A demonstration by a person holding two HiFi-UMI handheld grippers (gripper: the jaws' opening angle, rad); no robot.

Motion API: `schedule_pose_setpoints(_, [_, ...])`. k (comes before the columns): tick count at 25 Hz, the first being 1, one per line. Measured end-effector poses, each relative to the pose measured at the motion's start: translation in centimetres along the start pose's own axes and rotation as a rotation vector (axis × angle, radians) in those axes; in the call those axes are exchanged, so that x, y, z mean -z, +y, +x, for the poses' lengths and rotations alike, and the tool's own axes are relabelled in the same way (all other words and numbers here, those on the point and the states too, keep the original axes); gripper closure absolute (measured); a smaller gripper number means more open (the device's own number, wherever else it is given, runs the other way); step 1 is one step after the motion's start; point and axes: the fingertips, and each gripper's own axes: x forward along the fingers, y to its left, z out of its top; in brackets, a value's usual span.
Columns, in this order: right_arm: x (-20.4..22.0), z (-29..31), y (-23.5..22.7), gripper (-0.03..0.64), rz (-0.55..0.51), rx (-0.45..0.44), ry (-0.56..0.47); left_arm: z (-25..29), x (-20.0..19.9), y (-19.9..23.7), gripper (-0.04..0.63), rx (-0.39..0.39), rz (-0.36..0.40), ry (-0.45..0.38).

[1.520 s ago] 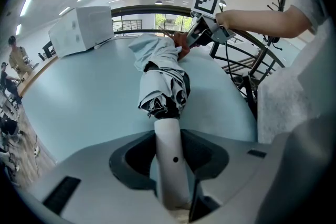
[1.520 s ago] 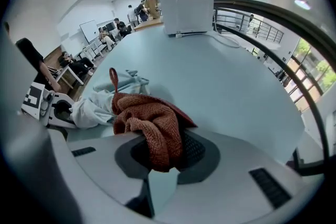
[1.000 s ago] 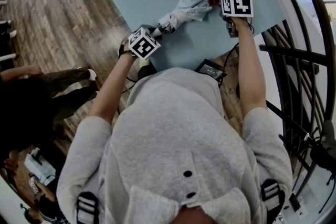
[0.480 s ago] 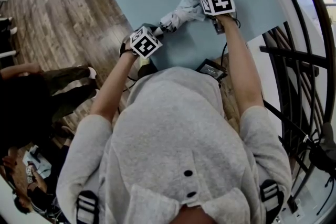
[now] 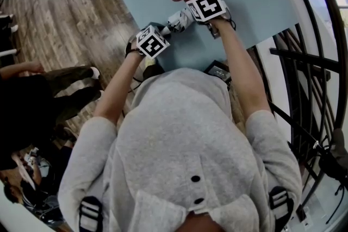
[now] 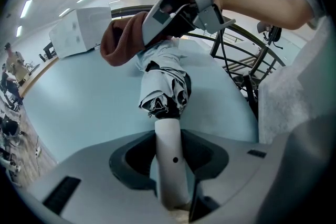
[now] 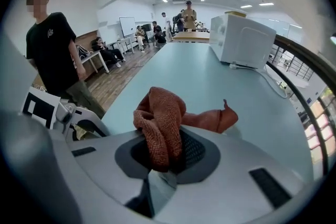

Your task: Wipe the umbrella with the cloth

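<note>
Rust cloth [image 7: 159,128] pinched between right fingers [image 7: 197,149] | white umbrella handle [image 6: 170,165] clamped between left fingers [image 6: 134,160]

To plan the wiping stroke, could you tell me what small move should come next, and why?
Probably lower the cloth onto the folded umbrella and draw it toward the handle: the right gripper is shut on the cloth above it, and the left gripper clamps the handle, steadying it.

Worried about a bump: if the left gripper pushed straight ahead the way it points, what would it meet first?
Shut on the umbrella handle, the left gripper would likely first meet the cloth in the right gripper; depth is unclear.
</note>
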Motion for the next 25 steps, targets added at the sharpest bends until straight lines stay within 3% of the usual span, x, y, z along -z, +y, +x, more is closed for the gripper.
schedule_pose_setpoints(9, [1.8, 1.4, 7.6, 0.542, -0.031, -0.247, 0.105, 0.0, -0.2, 0.0, 0.439, -0.015, 0.0, -0.01])
schedule_pose_setpoints(19, [3.9, -0.8, 9.6, 0.542, 0.098, -0.489, 0.132, -0.2, 0.0, 0.4, 0.439, -0.017, 0.007, -0.006])
schedule_pose_setpoints(25, [7.3, -2.0, 9.7, 0.542, 0.163, -0.579, 0.169, 0.2, 0.0, 0.0, 0.439, -0.012, 0.005, -0.004])
